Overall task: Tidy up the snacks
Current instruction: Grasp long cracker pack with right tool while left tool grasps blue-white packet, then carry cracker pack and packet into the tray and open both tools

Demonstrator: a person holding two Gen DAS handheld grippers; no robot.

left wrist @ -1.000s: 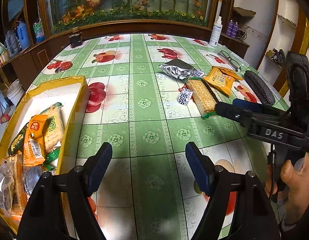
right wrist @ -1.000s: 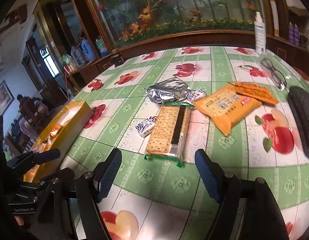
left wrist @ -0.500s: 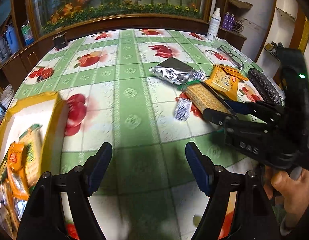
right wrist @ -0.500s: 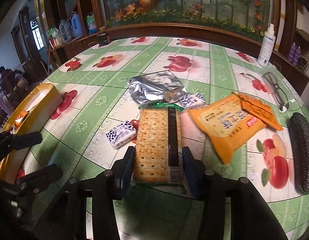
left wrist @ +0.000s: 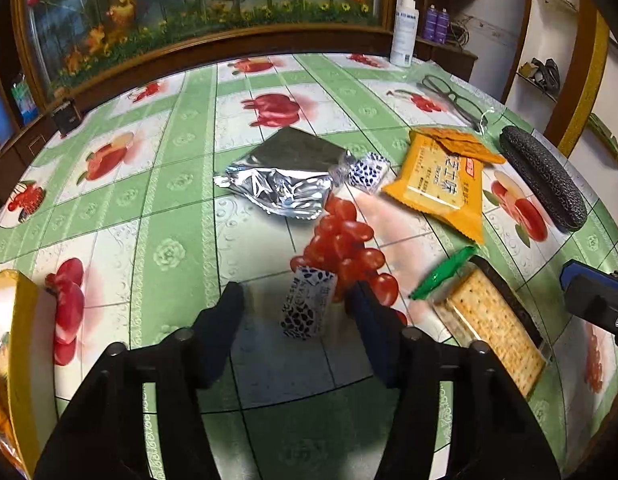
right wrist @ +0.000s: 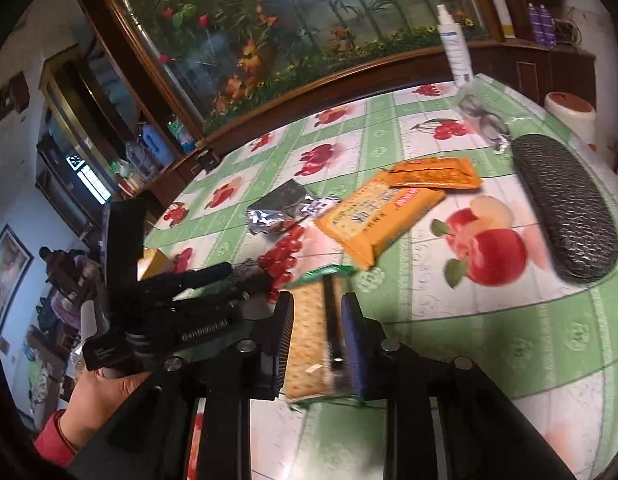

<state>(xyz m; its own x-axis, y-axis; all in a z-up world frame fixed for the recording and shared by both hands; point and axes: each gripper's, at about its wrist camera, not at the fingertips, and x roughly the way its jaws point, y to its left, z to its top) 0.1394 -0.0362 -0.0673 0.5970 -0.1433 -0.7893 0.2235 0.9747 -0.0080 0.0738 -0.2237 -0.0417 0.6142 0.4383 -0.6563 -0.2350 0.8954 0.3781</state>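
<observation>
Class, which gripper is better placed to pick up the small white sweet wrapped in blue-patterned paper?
Left. The left gripper is open with that small blue-patterned sweet between its fingers; the right gripper already clamps the cracker packet.

Matte black left tool [left wrist: 295, 316] with silver screw heads, right tool [right wrist: 317, 340] with blue ribbed pads, bare hand [right wrist: 103, 394], red sleeve cuff [right wrist: 53, 438]

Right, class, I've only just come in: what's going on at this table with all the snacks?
A person is sorting snacks with a handheld gripper in each hand. The right gripper has its jaws shut on a cracker pack. The left gripper is open, jaws either side of a small blue-and-white candy on the table. A silver foil bag and orange packets lie loose; the yellow box sits at the left edge.
</observation>
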